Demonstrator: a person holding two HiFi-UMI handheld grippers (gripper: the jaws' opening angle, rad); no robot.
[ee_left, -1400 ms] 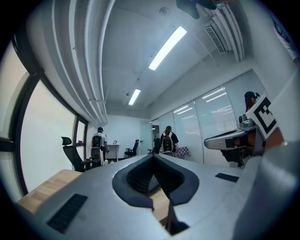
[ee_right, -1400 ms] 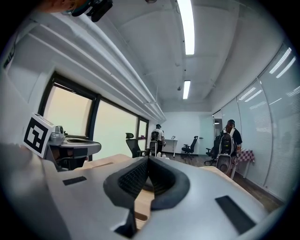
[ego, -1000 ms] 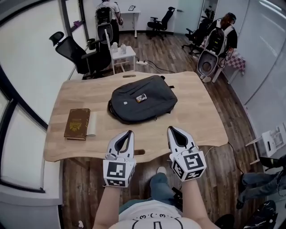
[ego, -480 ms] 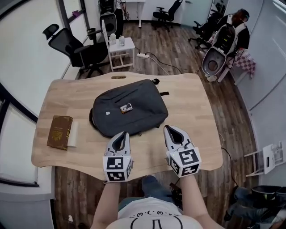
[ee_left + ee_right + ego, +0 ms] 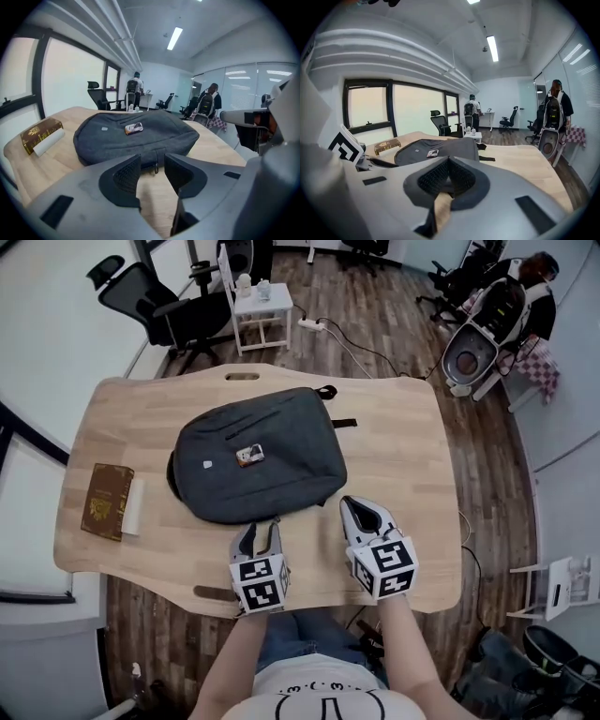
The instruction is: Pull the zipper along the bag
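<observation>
Jaws of left gripper (image 5: 260,531) just opened, empty, zipper pull (image 5: 155,168) just ahead of the gap; right gripper (image 5: 356,507) closed, empty. Grey backpack (image 5: 281,456) lies flat on the table (image 5: 403,446). Approach step: next likely pinch the pull.

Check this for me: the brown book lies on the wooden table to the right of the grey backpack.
Not right. The brown book lies on the wooden table to the left of the grey backpack, as the head view shows.
</observation>
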